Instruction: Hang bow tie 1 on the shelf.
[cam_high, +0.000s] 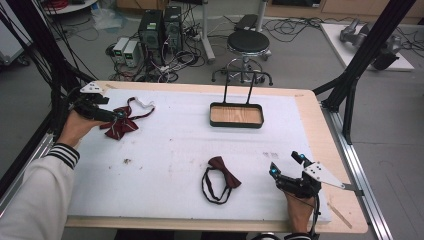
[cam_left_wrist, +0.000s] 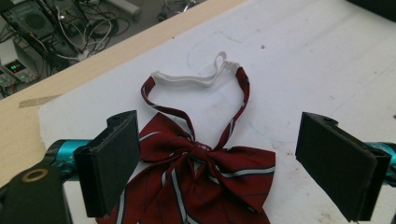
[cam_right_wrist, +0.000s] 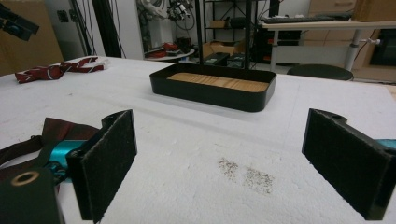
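Left tool (cam_left_wrist: 219, 158) wide open over striped red bow tie (cam_left_wrist: 205, 172), right tool (cam_right_wrist: 224, 172) wide open, empty, near dark bow tie (cam_high: 222, 177), white tabletop (cam_high: 175, 145)

My high view: overhead, facing 12 o'clock. Gripper views: low, close. All share the counter (cam_high: 170, 150); two share the striped bow tie (cam_left_wrist: 205, 177).

In the left gripper view, the lower part of the striped bow tie (cam_left_wrist: 205, 177) runs off the bottom edge, and one wing sits behind the left hand-held gripper (cam_left_wrist: 233, 163)'s near jaw. In the right gripper view, the dark bow tie (cam_right_wrist: 56, 130) is mostly hidden behind a jaw of the right hand-held gripper (cam_right_wrist: 233, 168). In the high view, the tray (cam_high: 236, 115)'s upright handle cuts across the stool (cam_high: 248, 42) behind it, and the specks on the bench (cam_high: 180, 145) are too small to tell.
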